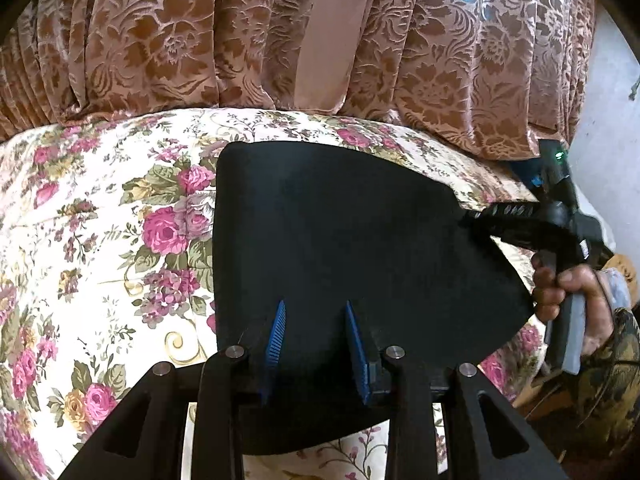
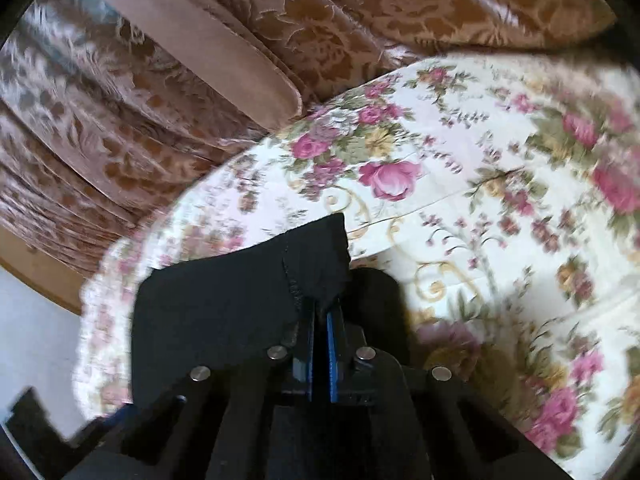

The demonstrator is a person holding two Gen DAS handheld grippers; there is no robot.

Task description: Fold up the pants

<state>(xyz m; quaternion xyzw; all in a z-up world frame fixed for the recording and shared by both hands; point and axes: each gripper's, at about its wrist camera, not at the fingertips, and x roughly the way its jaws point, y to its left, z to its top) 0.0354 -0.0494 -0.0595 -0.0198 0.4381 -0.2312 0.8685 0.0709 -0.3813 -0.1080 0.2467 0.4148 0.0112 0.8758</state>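
Floral bedspread (image 1: pixel 80 240), black pants (image 1: pixel 340 240) spread toward right gripper (image 2: pixel 320 320); its jaws clamp hem, left gripper (image 1: pixel 316 344) jaws apart

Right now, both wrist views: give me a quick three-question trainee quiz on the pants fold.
1. True or false: the right gripper is shut on the pants.
2. What do the pants lie on?
A. bare wood
B. floral sheet
C. a chair
3. Fill in: behind the bed hangs a brown patterned ____.

Key:
1. True; its pads pinch an edge.
2. B
3. curtain
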